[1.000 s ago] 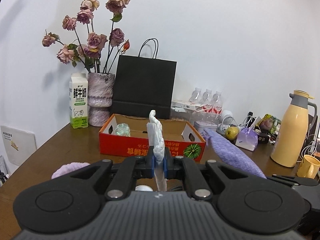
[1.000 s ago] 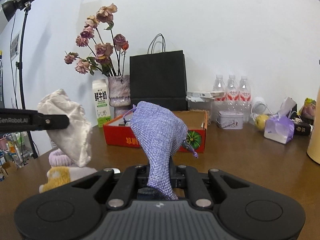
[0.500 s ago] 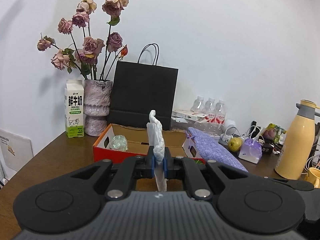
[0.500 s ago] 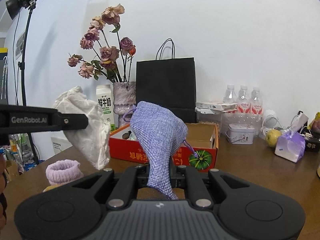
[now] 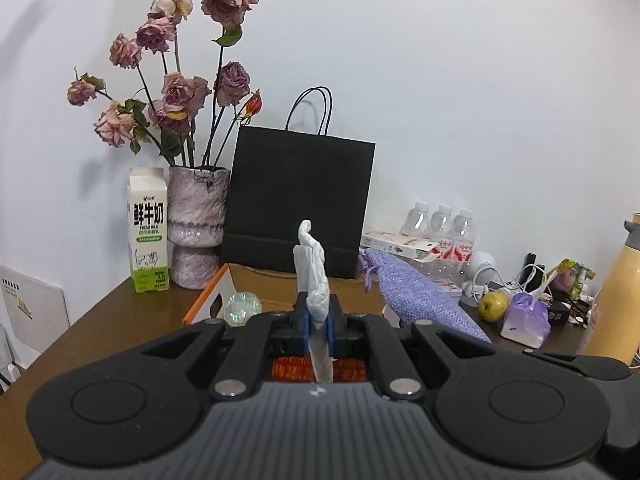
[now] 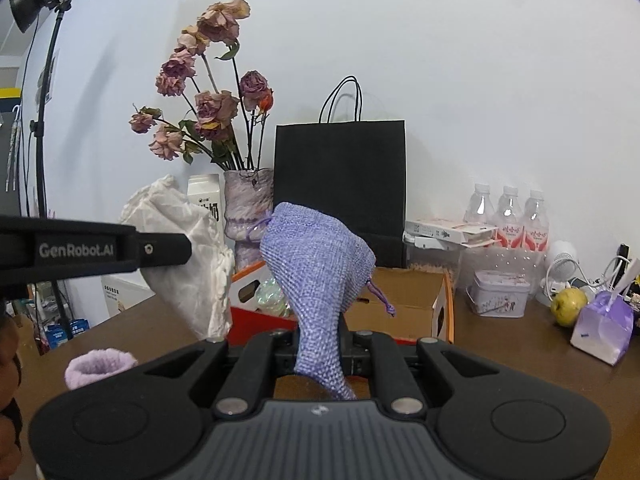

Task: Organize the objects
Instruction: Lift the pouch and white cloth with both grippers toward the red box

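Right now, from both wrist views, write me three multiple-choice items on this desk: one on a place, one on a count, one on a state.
1. Where does the milk carton stand?
A. left of the vase
B. inside the cardboard box
C. behind the black paper bag

2. How many water bottles stand by the wall?
A. one
B. three
C. five

3. What is the right tool doing?
A. standing open and bare
B. shut on the purple mesh pouch
C. shut on the green pear

Answers: 1 A, the carton sits beside the vase on its left. 2 B, three caps stand in a row. 3 B, the pouch is pinched in the shut tool and rises above it.
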Demonstrator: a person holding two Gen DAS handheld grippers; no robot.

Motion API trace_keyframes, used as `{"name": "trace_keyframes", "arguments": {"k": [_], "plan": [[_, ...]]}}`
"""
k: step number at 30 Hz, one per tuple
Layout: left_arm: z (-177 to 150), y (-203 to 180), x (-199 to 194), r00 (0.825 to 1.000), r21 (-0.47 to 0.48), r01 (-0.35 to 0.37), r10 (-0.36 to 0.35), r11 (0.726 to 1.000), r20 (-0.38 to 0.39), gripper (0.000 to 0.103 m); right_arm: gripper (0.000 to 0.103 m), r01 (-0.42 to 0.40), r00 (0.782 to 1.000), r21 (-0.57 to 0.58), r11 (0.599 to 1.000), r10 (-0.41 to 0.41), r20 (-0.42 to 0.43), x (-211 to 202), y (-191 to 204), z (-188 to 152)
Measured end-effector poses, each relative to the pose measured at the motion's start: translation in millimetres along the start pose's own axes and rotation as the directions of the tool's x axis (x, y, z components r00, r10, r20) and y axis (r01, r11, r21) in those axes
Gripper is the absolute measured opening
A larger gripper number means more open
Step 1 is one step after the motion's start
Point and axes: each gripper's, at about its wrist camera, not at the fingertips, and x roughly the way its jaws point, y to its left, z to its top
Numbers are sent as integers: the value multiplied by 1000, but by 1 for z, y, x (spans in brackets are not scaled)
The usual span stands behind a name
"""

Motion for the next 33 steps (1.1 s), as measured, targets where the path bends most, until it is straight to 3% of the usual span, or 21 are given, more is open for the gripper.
{"name": "trace_keyframes", "arguments": {"k": [17, 33], "plan": [[21, -11, 48, 997, 19, -51, 52, 999, -57, 9, 9, -63, 998, 60, 996, 63, -4, 52, -18, 25], [44, -12, 115, 986, -15, -78, 75, 997, -149, 9, 9, -63, 996, 90, 994, 68, -54, 111, -42, 41]]}}
